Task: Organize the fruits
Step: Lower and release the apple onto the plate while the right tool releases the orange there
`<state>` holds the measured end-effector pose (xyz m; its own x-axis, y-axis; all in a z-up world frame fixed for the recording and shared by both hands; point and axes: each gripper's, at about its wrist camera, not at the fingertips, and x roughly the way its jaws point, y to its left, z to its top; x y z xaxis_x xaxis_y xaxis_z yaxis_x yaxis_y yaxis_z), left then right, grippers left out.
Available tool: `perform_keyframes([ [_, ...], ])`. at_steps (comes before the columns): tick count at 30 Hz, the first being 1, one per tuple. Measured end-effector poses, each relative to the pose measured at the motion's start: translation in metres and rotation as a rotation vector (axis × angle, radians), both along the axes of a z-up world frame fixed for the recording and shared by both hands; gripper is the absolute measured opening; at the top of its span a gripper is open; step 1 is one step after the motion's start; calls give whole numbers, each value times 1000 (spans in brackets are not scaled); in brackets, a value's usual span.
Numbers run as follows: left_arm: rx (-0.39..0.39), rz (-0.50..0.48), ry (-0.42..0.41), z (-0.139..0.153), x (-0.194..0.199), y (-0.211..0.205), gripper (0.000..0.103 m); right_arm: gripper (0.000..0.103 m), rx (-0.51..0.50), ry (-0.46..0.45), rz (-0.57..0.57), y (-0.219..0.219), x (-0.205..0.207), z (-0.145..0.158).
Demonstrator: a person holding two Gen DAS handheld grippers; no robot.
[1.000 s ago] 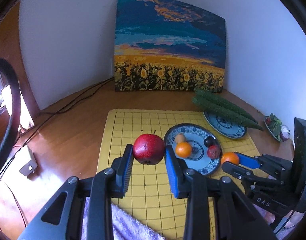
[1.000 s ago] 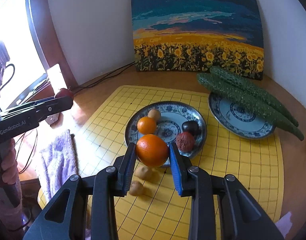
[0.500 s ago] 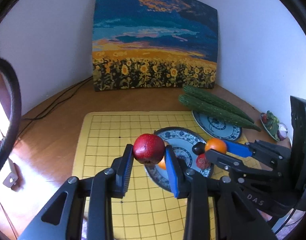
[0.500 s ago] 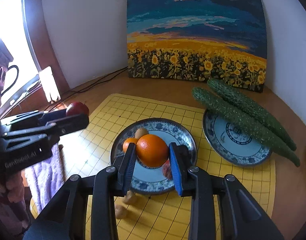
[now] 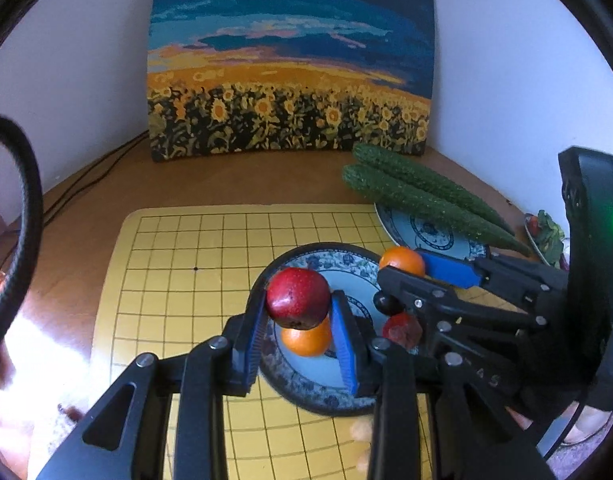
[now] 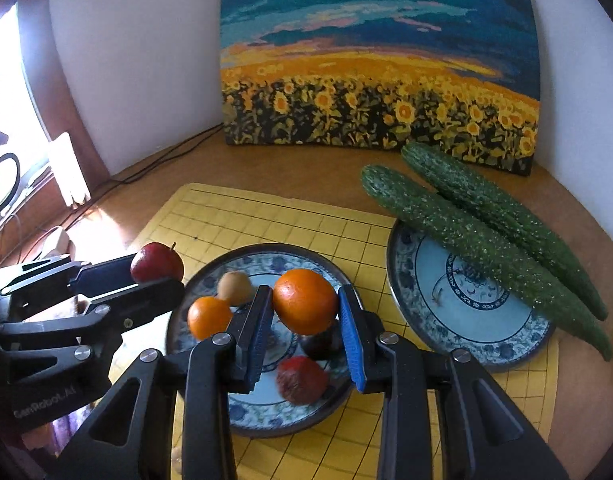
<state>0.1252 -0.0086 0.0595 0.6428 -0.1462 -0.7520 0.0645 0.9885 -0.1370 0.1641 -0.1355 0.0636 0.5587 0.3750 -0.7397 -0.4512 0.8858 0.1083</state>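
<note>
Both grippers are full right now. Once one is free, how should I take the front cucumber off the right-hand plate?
Grip the front cucumber around its thick middle, fingers straddling its width, coming down from above. It lies long and slanted across the rim of the right plate, tight beside the rear cucumber, so probably angle the fingers across its axis; the narrow gap may need one finger wedged in.

red apple [image 5: 297,299], orange [image 6: 305,301] orange, blue-white floral plate [image 6: 242,412], yellow gridded mat [image 5: 186,248], dark green speckled cucumbers [image 6: 482,240], blue-and-yellow sunflower painting [image 5: 290,60], blue gripper pads [image 5: 342,344]
</note>
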Motion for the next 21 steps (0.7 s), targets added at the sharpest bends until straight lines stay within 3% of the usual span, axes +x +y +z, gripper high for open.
perform_keyframes([
  [8, 28, -36, 12, -16, 24, -12, 33, 34, -32, 6, 1, 4, 12, -16],
  [21, -14, -29, 56, -34, 43, -8, 32, 34, -40, 27, 9, 4, 26, -29],
])
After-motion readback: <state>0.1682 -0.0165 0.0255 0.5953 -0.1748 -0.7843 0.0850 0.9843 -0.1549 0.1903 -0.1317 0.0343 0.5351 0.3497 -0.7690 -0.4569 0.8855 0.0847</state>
